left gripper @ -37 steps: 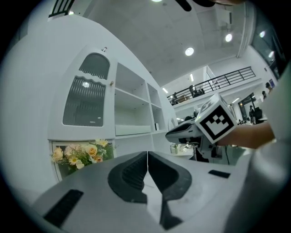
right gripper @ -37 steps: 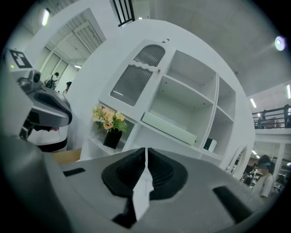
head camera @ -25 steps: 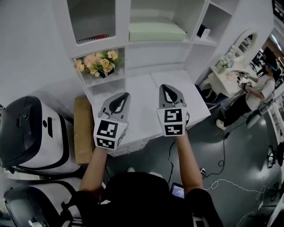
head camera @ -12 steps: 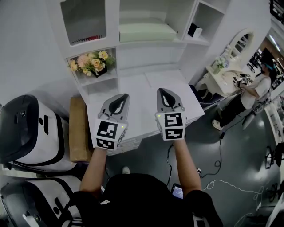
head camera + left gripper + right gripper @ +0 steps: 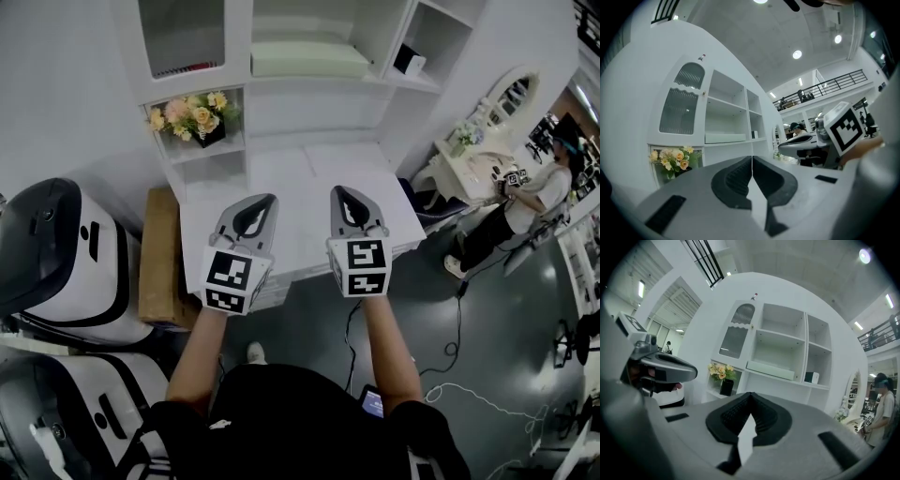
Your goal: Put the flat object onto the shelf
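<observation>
The left gripper [image 5: 257, 212] and right gripper [image 5: 348, 202] hover over the white worktop [image 5: 305, 183], fingers closed on nothing. A pale green flat object [image 5: 307, 58] lies on the shelf [image 5: 281, 82] (flowers [image 5: 192, 114] sit lower left).

The white bench [image 5: 309, 183] has wide room over its top, from the near edge to the back edge. Behind the back edge stands the shelf [image 5: 253, 89]. A door [image 5: 183, 33] shuts its top left nook. Flowers [image 5: 192, 114] fill the low left nook. A flat green pad [image 5: 305, 58] covers the middle shelf, with open room above it. A small box [image 5: 407, 59] sits in the right nook, with room beside it. By the bench's left edge a brown box [image 5: 157, 253] lies on the floor, and big white and black machines [image 5: 56, 262] stand past it. Past the right edge is open floor, and a person [image 5: 530, 197] stands well apart.
</observation>
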`<action>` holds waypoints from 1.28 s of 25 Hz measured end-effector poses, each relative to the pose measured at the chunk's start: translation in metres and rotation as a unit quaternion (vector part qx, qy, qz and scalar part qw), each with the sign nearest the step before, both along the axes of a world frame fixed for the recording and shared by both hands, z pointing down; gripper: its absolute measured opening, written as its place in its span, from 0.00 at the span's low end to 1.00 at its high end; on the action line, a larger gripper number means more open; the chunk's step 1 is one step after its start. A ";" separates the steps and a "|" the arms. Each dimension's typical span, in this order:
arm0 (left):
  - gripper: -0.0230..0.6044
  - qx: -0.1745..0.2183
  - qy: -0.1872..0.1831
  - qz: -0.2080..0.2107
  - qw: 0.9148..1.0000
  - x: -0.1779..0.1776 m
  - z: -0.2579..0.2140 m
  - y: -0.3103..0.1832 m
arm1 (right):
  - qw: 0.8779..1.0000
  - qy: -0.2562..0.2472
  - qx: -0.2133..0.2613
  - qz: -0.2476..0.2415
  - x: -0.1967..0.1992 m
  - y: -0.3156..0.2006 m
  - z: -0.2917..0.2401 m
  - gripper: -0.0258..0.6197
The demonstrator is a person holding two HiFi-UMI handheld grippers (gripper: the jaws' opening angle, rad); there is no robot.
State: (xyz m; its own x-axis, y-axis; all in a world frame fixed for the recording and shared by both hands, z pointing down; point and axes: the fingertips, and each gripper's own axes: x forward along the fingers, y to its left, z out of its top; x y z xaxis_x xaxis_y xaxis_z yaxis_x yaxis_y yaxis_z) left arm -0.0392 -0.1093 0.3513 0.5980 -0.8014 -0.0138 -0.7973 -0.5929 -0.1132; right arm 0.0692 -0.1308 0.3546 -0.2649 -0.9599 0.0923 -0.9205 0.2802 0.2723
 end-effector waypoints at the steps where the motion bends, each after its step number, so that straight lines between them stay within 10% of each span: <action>1: 0.05 -0.002 -0.001 -0.001 1.000 0.001 0.002 0.004 | 1.000 0.000 -0.001 0.000 0.002 0.004 0.002 0.04; 32: 0.05 0.003 -0.030 -0.056 0.998 -0.015 0.015 0.057 | 0.999 -0.028 -0.005 -0.029 0.006 0.052 0.017 0.04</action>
State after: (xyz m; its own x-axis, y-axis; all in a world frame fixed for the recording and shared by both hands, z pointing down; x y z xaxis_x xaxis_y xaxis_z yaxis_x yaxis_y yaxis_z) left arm -0.0540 -0.0523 0.3660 0.5041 -0.8635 0.0148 -0.8503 -0.4992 -0.1665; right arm 0.0755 -0.0787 0.3717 -0.3251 -0.9418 0.0855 -0.9163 0.3361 0.2179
